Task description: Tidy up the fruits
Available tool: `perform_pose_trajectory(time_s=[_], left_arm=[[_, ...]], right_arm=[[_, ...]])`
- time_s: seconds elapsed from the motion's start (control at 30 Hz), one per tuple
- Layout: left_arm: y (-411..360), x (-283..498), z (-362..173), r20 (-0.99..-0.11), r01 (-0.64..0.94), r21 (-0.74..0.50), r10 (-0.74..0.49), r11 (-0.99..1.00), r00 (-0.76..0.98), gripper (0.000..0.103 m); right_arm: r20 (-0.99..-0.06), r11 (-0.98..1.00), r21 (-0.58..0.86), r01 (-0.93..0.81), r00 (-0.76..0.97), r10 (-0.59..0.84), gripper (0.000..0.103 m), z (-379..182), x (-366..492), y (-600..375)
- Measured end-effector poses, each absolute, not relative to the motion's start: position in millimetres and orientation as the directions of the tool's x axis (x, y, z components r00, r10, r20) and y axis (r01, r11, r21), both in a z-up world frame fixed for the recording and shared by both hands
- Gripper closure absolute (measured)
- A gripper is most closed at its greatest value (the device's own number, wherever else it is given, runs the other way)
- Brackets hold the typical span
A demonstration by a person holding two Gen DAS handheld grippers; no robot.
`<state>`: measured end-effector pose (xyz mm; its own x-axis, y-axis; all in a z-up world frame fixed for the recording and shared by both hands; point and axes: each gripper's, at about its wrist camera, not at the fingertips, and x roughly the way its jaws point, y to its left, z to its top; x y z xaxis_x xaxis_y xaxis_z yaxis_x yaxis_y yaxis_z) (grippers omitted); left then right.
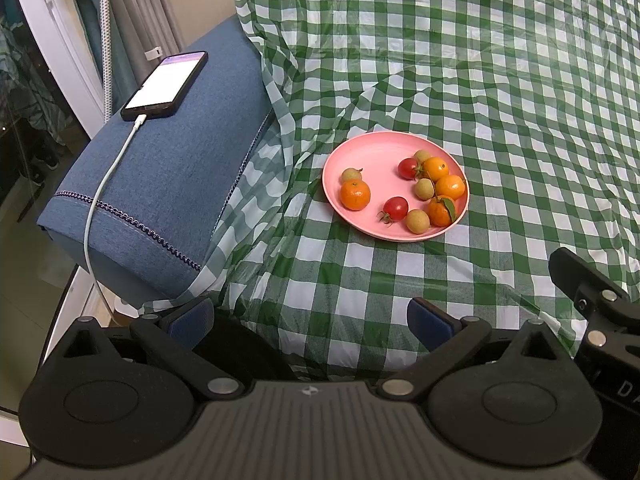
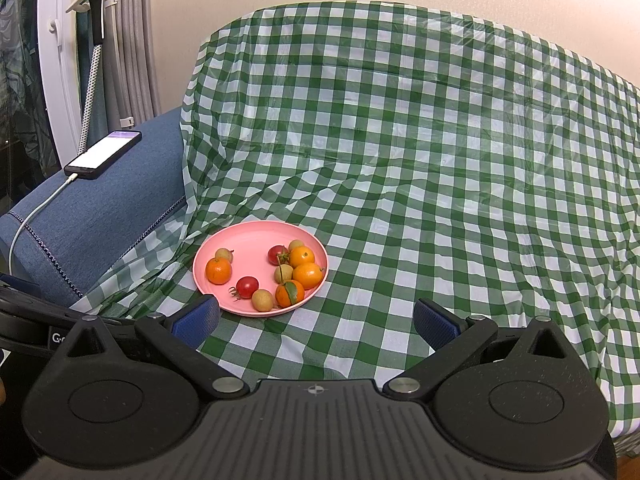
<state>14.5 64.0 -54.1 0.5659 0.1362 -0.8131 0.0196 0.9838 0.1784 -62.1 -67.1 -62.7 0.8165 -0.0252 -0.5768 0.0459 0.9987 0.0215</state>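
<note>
A pink plate (image 1: pixel 376 152) (image 2: pixel 248 240) lies on the green checked cloth and holds several small fruits: oranges (image 1: pixel 355 195) (image 2: pixel 218 271), red tomatoes (image 1: pixel 396 208) (image 2: pixel 247 286) and pale yellow-green fruits (image 1: pixel 417 221) (image 2: pixel 263 300). My left gripper (image 1: pixel 312 320) is open and empty, well short of the plate. My right gripper (image 2: pixel 316 322) is open and empty, its left finger (image 2: pixel 196 322) close to the plate's near rim. Part of the right gripper shows at the right edge of the left wrist view (image 1: pixel 592 304).
The checked cloth (image 1: pixel 500 120) (image 2: pixel 440 160) drapes over a sofa seat and back. A blue armrest (image 1: pixel 168 184) (image 2: pixel 100 208) on the left carries a phone (image 1: pixel 166 85) (image 2: pixel 103 155) with a white cable (image 1: pixel 102 184). A stand and curtain are at far left.
</note>
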Motion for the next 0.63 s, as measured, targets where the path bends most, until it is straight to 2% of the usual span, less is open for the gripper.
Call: perform_pose_trajectory(time_s=[0.63], left_arm=[[67.8,14.4,-51.6,-0.789,0.005,0.206,0.163,0.979,0.592,0.000]], right_arm=[[-0.572,0.999,0.025,0.045,0.820,-0.022,0.001,-62.6,-62.8,-67.5]])
